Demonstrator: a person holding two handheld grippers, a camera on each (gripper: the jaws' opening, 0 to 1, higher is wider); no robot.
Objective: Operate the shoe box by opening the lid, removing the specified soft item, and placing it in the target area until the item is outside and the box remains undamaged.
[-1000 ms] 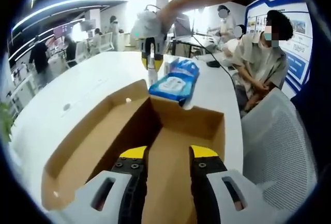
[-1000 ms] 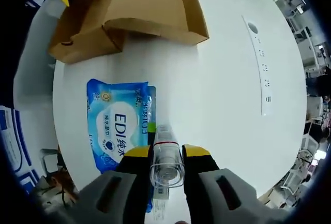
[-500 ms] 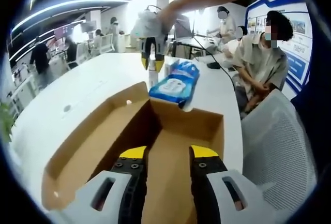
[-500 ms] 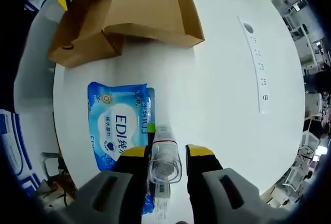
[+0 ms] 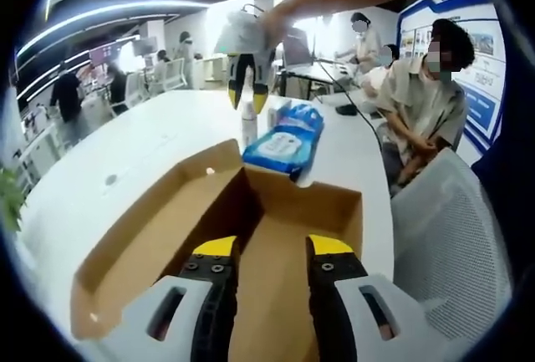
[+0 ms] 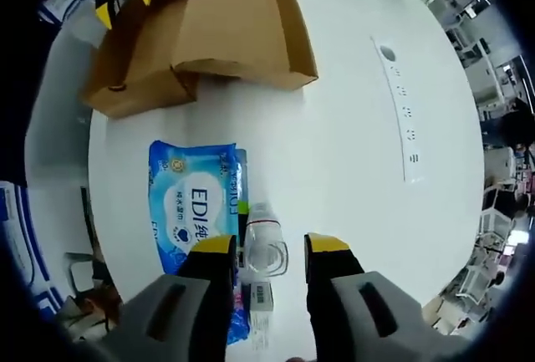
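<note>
An open brown shoe box [image 5: 251, 211] lies on the white table [image 5: 159, 145]. My left gripper [image 5: 272, 249] hangs open over its inside, with nothing between its fingers. Beyond the box, a blue pack of wipes [image 5: 280, 140] lies flat on the table, and a small clear bottle [image 5: 248, 124] stands upright beside it. My right gripper [image 5: 247, 99] hovers open just above the bottle. In the right gripper view, the bottle [image 6: 266, 249] stands between the spread jaws of my right gripper [image 6: 270, 245], with gaps on both sides. The wipes pack [image 6: 194, 203] lies left of it, the box [image 6: 209, 28] beyond.
A power strip [image 6: 399, 103] is set into the table [image 6: 351, 170] to the right of the box. A grey mesh chair [image 5: 451, 237] stands at the table's edge, and a seated person [image 5: 426, 103] is behind it. Other people and desks fill the far room.
My right gripper has let go of the clear bottle, spread its jaws and risen a little. The bottle stays upright on the table. My left gripper has not moved.
</note>
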